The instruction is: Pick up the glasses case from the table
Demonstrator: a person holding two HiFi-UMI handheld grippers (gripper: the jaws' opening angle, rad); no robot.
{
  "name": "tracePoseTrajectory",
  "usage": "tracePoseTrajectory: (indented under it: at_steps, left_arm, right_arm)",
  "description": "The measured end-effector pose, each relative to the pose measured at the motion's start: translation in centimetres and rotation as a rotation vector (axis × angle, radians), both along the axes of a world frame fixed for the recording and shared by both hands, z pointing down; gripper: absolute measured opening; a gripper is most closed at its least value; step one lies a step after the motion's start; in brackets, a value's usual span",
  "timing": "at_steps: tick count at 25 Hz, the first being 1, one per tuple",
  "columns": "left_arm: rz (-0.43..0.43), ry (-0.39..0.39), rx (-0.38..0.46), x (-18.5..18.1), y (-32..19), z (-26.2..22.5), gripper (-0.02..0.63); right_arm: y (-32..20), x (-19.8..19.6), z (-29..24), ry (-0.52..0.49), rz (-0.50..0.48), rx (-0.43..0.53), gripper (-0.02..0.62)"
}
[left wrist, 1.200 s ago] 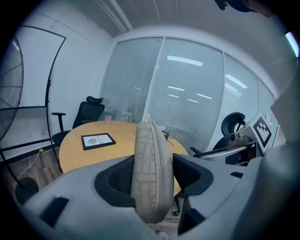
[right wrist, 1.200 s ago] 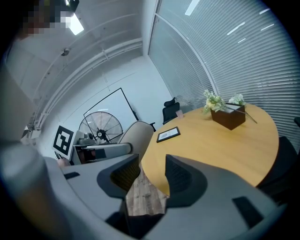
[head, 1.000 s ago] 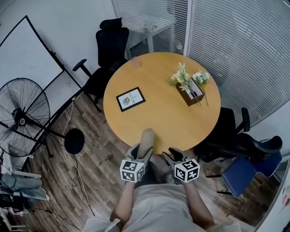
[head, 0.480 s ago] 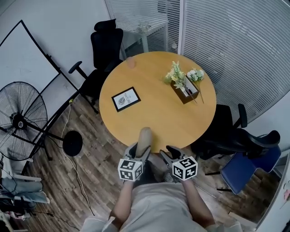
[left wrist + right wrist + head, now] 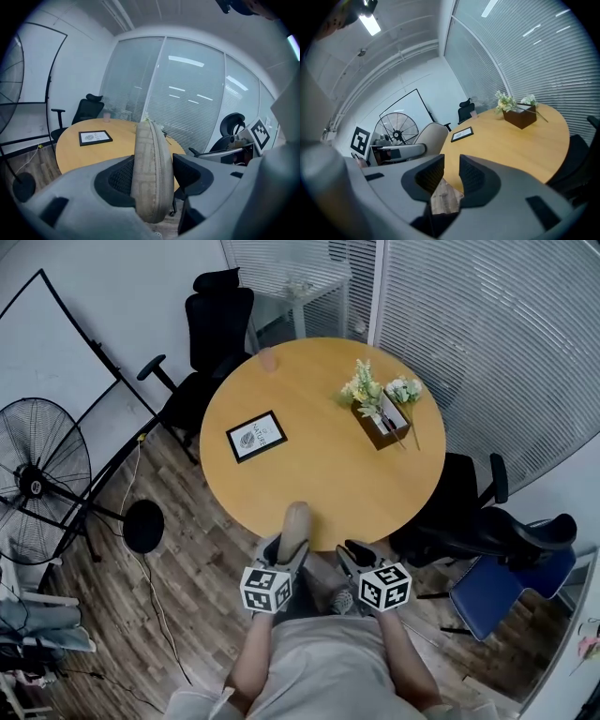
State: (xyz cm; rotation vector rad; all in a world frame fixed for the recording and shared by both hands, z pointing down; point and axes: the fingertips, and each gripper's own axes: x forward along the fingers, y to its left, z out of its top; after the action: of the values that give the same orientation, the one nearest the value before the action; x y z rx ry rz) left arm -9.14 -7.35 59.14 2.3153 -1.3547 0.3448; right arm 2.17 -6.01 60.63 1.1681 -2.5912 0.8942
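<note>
the left claw [image 5: 153, 180] is clamped on the glasses case [image 5: 149, 150], which stands on edge between its pads and juts forward past the tips, its far end over the near rim of the round surface [image 5: 319, 484]. just to its right, the right claw [image 5: 450, 168] is closing to a narrow gap with nothing between its jaws. farther out from both claws, a framed card [image 5: 256, 436] lies to the left and a box of flowers [image 5: 382, 418] stands to the right.
</note>
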Motion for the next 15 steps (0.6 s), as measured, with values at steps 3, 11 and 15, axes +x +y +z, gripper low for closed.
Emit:
tracePoseTrajectory:
  at_steps: [3,11,15]
  left_arm:
    - [-0.016,0.011,-0.004,-0.1,-0.2,0.3,0.247]
    - [-0.018,0.026,-0.008,0.1,-0.9,0.5,0.247]
    - [-0.014,0.027,-0.01,0.2,-1.0,0.5,0.247]
  right_arm:
    - [-0.1,0.5,0.2,0.005,0.011,-0.006,0.079]
    - [-0.9,1.0,-0.2,0.002,0.038,0.022,-0.003]
    - [-1.0,0.8,0.0,0.01,0.033,0.014,-0.003]
